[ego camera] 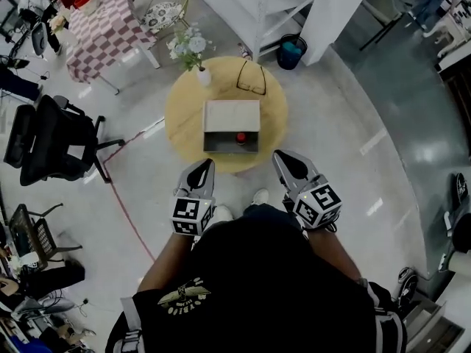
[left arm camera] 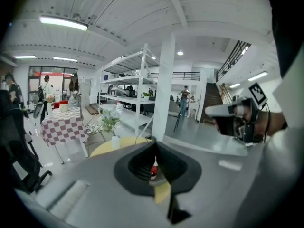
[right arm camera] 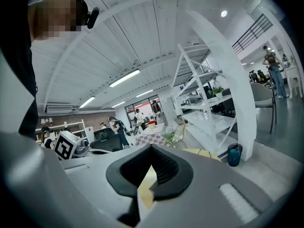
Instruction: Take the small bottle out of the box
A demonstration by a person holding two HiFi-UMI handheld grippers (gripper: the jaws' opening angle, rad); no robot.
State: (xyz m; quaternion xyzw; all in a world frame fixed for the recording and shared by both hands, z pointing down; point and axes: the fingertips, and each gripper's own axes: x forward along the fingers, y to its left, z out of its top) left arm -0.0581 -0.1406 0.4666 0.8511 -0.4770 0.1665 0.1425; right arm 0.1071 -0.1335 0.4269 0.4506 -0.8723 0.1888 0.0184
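My left tongs (left arm camera: 156, 145) are pressed together at the tips and pinch nothing. Through the hollow behind those tips I can see the small bottle (left arm camera: 154, 171), well away from them and untouched. My right tongs (right arm camera: 151, 150) are pressed together too and carry nothing, with only a sliver of yellow tabletop showing through the slit below their tips. In the head view I hold both pairs out in front of my body, side by side and apart from each other, each marker cube turned back toward me. Their tips lie at the near edge of the round yellow table (ego camera: 184, 116). The box (ego camera: 221, 116) sits about the middle of that table, open, with its pale flap on the far side and its grey inside toward me. The bottle stands in that grey part, right of the middle, its red cap up. Neither pair of tongs touches the box, and a strip of bare tabletop lies between them and it. Beyond the box a pair of glasses (ego camera: 251, 78) lies on the far side of the table. A white vase of flowers (ego camera: 195, 54) stands at the table's far left rim. Off the table, a checkered table (ego camera: 110, 24) stands to the far left. A black office chair (ego camera: 51, 138) is on the left, and a blue bin (ego camera: 291, 51) stands by the white shelving (right arm camera: 204, 108).
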